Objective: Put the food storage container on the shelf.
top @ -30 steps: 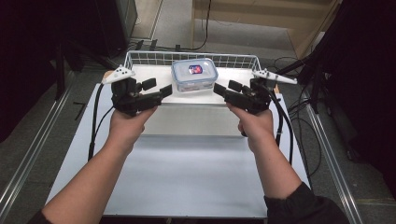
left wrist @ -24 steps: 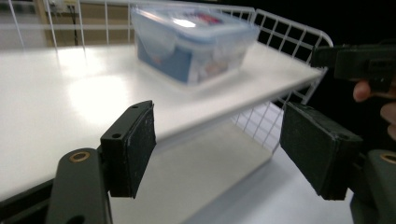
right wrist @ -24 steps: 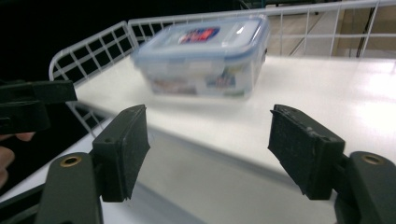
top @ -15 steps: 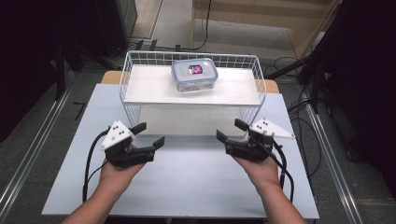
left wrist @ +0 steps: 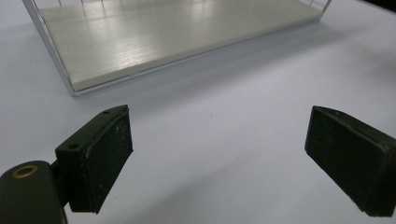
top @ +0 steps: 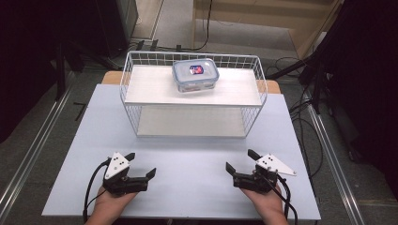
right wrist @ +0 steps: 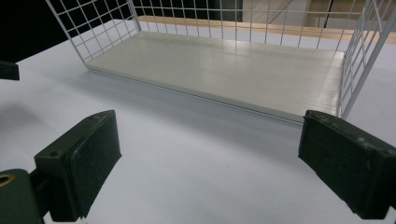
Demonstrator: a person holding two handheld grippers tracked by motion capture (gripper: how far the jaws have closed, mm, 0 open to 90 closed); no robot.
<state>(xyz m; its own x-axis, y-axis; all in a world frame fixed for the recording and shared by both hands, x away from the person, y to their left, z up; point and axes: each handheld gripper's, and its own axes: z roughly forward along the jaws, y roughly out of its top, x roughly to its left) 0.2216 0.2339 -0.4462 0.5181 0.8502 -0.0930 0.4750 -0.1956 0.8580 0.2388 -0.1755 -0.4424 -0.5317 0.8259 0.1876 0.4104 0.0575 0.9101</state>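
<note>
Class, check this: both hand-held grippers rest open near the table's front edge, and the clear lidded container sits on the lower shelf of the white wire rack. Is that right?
Not quite. The container sits on the upper shelf of the wire rack, not the lower one, as the high view shows. The rest holds: the left hand-held gripper and right hand-held gripper are open near the front edge.

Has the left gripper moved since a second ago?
Yes. The left gripper has pulled back from the wire rack to the table's near edge, jaws open.
</note>
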